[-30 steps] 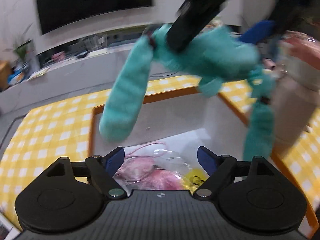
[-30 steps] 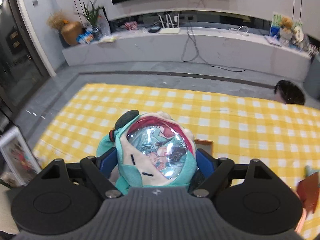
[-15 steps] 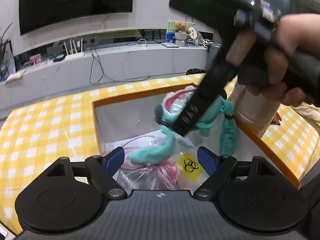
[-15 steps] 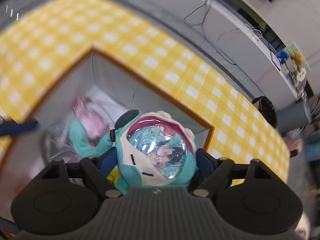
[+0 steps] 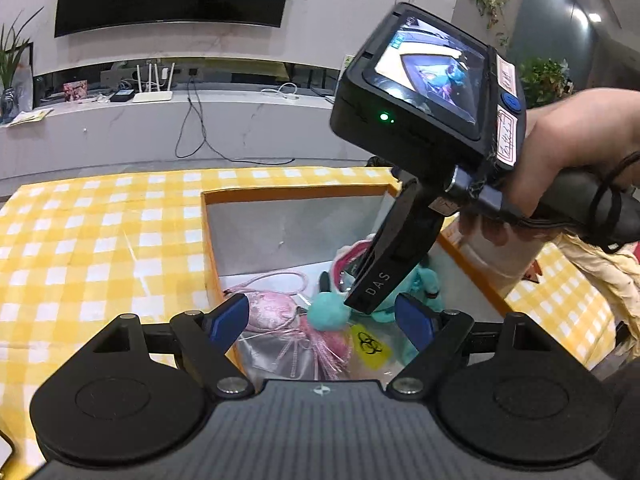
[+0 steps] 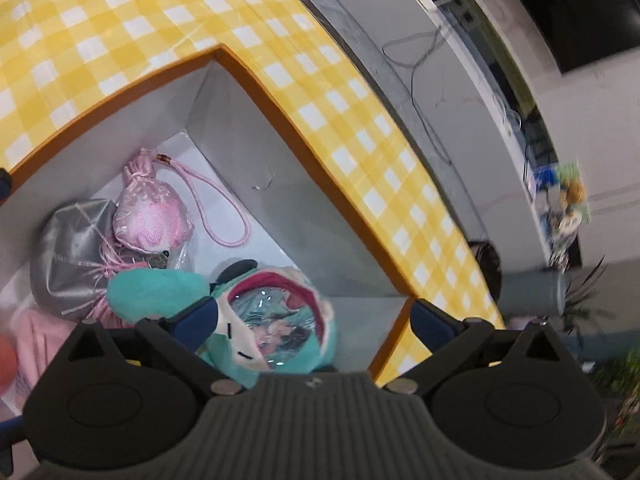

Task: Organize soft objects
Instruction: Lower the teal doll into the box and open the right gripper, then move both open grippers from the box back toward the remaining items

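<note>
the right gripper (image 6: pixel 314 318) has just spread its jaws wide, releasing the teal plush (image 6: pixel 276 320), which now lies inside the orange-rimmed box (image 6: pixel 304 128) beside the pink pouch (image 6: pixel 150 216). left gripper (image 5: pixel 322 316) hovers wide, empty. placement done.

Black tool (image 5: pixel 322 322), blue fingertips (image 5: pixel 228 316), white "DAS" lettering

box (image 6: pixel 304 136): on checked tablecloth (image 6: pixel 120 20) | plush doll (image 6: pixel 276 320): in box, near right | drawstring pouch (image 6: pixel 150 216): in box, left of doll
</note>
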The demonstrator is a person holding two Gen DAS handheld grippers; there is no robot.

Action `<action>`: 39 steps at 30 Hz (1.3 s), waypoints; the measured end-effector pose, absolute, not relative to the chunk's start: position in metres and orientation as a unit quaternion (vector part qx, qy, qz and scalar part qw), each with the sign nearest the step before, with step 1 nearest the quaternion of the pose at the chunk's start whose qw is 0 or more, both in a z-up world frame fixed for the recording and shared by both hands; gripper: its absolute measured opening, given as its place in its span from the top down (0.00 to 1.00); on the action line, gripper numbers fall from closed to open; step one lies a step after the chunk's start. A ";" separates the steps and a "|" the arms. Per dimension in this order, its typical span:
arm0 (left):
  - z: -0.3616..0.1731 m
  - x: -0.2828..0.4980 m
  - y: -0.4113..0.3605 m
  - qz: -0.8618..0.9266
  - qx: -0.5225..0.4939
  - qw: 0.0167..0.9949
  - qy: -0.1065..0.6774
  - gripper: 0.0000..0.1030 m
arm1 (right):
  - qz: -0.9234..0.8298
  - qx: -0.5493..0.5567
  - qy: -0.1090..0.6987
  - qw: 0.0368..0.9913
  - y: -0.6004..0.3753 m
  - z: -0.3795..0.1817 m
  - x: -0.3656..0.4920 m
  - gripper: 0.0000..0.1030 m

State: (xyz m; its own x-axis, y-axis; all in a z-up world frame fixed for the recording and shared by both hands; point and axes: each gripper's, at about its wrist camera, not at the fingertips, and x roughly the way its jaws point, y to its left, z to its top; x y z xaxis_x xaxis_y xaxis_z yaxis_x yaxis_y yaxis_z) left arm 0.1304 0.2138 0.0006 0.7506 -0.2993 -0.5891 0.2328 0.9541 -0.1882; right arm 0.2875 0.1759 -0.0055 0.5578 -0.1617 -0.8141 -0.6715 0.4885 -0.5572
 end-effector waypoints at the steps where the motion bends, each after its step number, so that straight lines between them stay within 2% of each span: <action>1: 0.001 0.130 0.214 -0.145 -0.052 0.934 0.323 0.06 | 0.170 -0.483 0.434 0.741 0.177 -0.004 0.284 0.03; 12: 0.002 0.133 0.209 -0.138 -0.077 0.928 0.337 0.06 | 0.138 -0.472 0.412 0.767 0.175 0.034 0.280 0.03; 20: 0.015 0.131 0.210 -0.112 -0.083 0.933 0.333 0.06 | 0.105 -0.361 0.360 0.854 0.137 0.136 0.265 0.03; 25: 0.027 0.117 0.203 -0.087 -0.065 0.937 0.331 0.06 | 0.109 -0.296 0.297 0.901 0.081 0.206 0.220 0.03; 28: 0.041 0.106 0.190 -0.090 -0.058 0.941 0.320 0.06 | 0.091 -0.267 0.265 0.922 0.037 0.227 0.192 0.03; 33: 0.062 0.078 0.138 -0.146 -0.032 0.945 0.292 0.06 | 0.027 -0.226 0.283 0.932 -0.049 0.210 0.158 0.03; 39: 0.059 0.051 0.059 -0.230 0.028 0.928 0.293 0.06 | -0.068 -0.176 0.325 0.927 -0.133 0.132 0.130 0.03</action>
State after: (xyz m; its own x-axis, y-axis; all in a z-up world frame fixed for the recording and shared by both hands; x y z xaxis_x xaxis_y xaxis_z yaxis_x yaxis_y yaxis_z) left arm 0.0507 0.0587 0.0592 0.7225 -0.4107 -0.5562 0.4431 0.8926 -0.0835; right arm 0.1298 -0.1329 0.1319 0.7799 -0.2394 -0.5783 0.0112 0.9291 -0.3695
